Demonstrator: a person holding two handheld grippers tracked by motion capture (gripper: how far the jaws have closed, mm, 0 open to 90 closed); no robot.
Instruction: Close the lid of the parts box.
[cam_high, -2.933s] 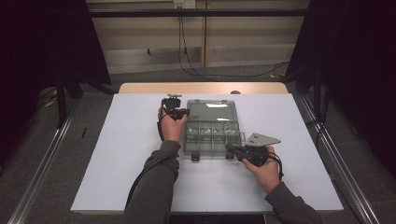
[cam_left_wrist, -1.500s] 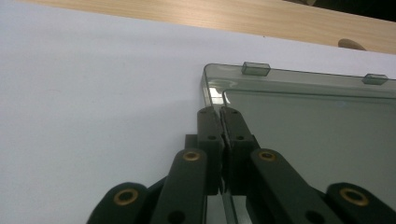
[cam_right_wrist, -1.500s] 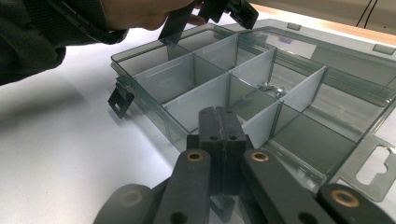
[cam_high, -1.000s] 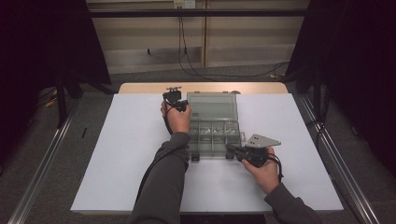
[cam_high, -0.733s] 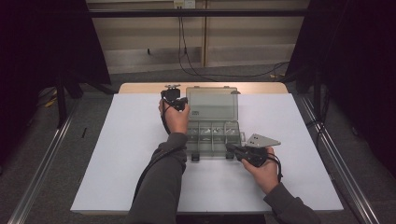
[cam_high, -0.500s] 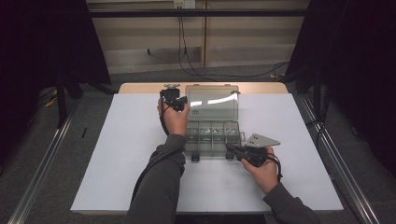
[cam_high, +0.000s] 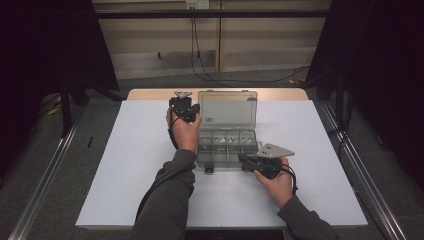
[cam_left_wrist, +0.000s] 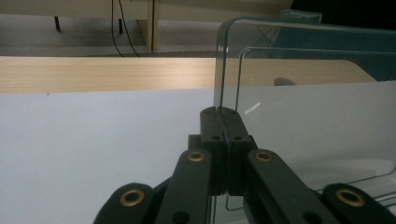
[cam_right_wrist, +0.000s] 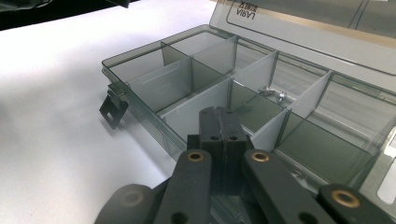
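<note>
A smoky clear compartment box (cam_high: 227, 147) stands mid-table with its clear lid (cam_high: 227, 107) raised nearly upright at the far side. My left gripper (cam_high: 196, 107) is shut on the lid's left edge; in the left gripper view the lid (cam_left_wrist: 303, 107) rises out of the closed left gripper (cam_left_wrist: 219, 111). My right gripper (cam_high: 243, 159) is shut at the box's front rim. In the right gripper view the right gripper (cam_right_wrist: 219, 112) lies over the front wall of the box (cam_right_wrist: 140, 88); whether it pinches the wall is hidden. Small metal parts (cam_right_wrist: 273, 93) lie in one compartment.
A dark latch (cam_right_wrist: 113, 108) hangs loose from the box's front, and the latch (cam_high: 210, 168) points toward me. The white table sheet (cam_high: 140, 165) spreads around the box. A wooden strip (cam_high: 150, 93) edges the far side. Cables (cam_high: 200, 65) lie on the floor beyond.
My left hand has moved away from me and up, swinging the lid from a low tilt to nearly upright. The right hand and the box base have stayed put.
</note>
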